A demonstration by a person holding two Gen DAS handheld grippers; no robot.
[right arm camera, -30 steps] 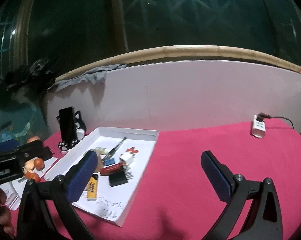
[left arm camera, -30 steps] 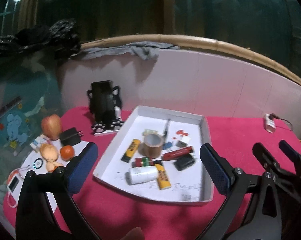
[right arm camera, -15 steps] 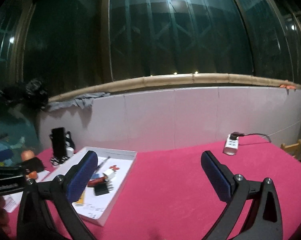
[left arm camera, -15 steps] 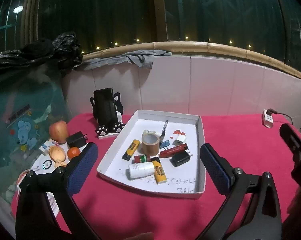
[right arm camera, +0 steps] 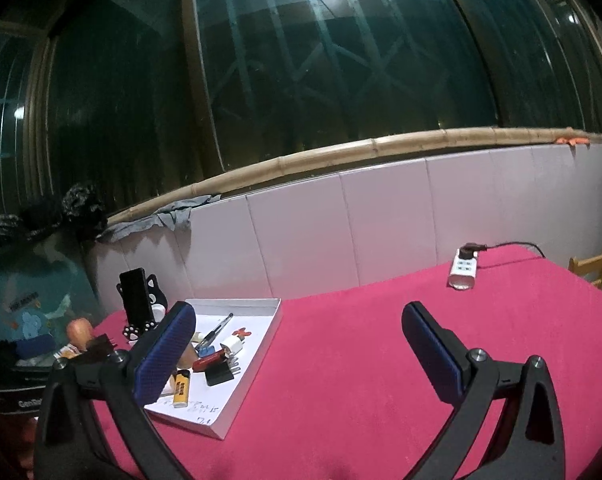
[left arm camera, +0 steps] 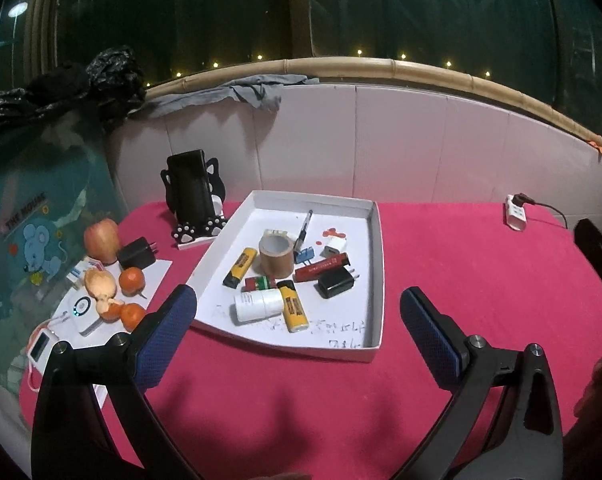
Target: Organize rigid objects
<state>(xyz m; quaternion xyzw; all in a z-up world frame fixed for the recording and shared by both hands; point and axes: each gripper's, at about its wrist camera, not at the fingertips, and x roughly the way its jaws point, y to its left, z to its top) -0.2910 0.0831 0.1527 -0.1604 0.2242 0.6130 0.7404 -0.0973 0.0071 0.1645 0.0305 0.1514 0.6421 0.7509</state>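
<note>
A white tray point(left arm camera: 375, 280) sits on the pink tablecloth and holds several small things: a brown tape roll point(left arm camera: 276, 256), two yellow lighters point(left arm camera: 293, 312), a white bottle point(left arm camera: 257, 306), a black charger point(left arm camera: 336, 282), a red stick point(left arm camera: 321, 267) and a pen point(left arm camera: 304, 231). My left gripper point(left arm camera: 299, 334) is open and empty, held above the cloth in front of the tray. My right gripper point(right arm camera: 297, 354) is open and empty, to the right of the tray point(right arm camera: 261, 354). Its tip shows at the left wrist view's right edge point(left arm camera: 597, 248).
Left of the tray lie an apple point(left arm camera: 101, 240), oranges point(left arm camera: 132, 280), a black plug point(left arm camera: 137, 253) and small devices on paper. A cat-shaped phone stand point(left arm camera: 193, 200) stands by the white tiled wall. A white power strip point(left arm camera: 516, 216) lies at the back right.
Both grippers have pulled back and risen from the tray; the right gripper has swung to the right, away from it. Both stay open and empty.
</note>
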